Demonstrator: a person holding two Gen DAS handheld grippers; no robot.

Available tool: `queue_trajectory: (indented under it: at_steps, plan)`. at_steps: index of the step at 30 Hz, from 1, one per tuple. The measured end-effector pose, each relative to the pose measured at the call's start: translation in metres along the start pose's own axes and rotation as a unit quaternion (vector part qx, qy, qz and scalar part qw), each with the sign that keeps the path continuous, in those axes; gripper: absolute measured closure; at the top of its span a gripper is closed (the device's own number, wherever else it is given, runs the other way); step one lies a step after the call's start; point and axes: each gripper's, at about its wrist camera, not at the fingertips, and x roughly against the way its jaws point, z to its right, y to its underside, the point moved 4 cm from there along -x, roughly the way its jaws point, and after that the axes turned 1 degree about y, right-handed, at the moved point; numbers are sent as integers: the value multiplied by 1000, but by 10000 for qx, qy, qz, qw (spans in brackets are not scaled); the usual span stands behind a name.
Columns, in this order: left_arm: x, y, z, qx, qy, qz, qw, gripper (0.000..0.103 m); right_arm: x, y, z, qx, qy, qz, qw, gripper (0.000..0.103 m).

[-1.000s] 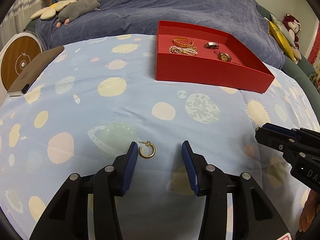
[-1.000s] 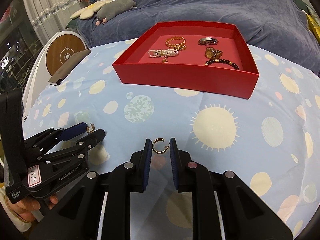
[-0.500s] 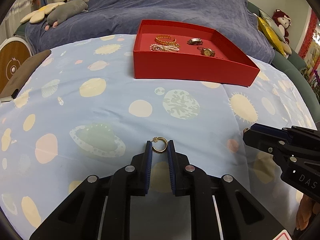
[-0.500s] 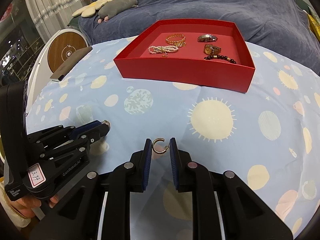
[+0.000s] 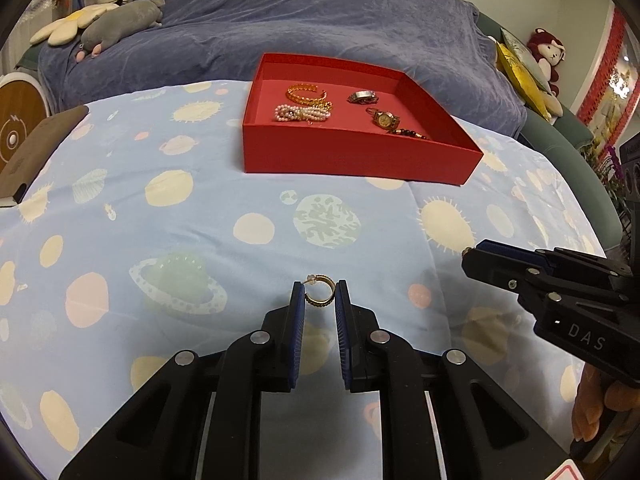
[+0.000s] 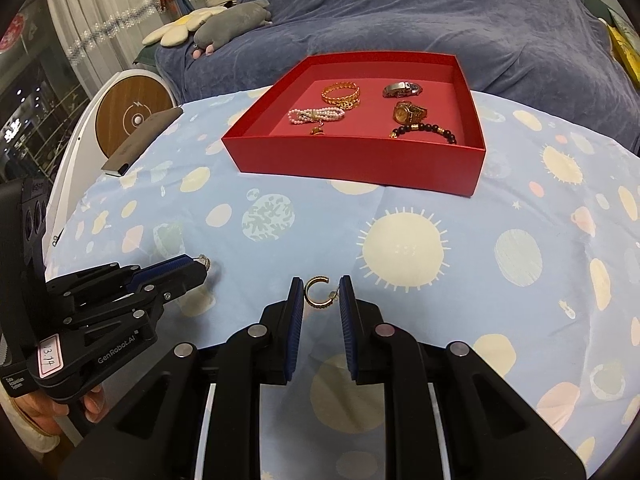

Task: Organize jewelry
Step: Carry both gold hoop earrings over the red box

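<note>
My left gripper (image 5: 319, 294) is shut on a gold hoop earring (image 5: 319, 291) and holds it above the blue patterned cloth. My right gripper (image 6: 320, 292) is shut on a second gold hoop earring (image 6: 318, 293), also above the cloth. A red tray (image 5: 360, 160) stands ahead in the left wrist view, and in the right wrist view (image 6: 352, 166). It holds a gold chain bracelet (image 6: 341, 94), a pearl bracelet (image 6: 316, 115), two watches (image 6: 408, 112) and a dark bead bracelet (image 6: 424, 130). The left gripper also shows in the right wrist view (image 6: 202, 266).
A brown flat case (image 6: 142, 144) lies at the cloth's left edge beside a round wooden-faced device (image 6: 132, 118). A blue-grey blanket (image 5: 320, 16) with plush toys (image 5: 120, 26) lies behind the tray. The right gripper shows at the right of the left wrist view (image 5: 468, 256).
My left gripper closed on the earring that lay on the cloth and lifted it. Both grippers have moved closer to the red tray, each with its earring.
</note>
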Motion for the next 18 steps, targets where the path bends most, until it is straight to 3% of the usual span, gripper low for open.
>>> queue_trajectory:
  at_steps: [18]
  plan:
    - [6,-79,43,-38,129,557,9984,90,27,-44,27,-337,73,517,9981,85]
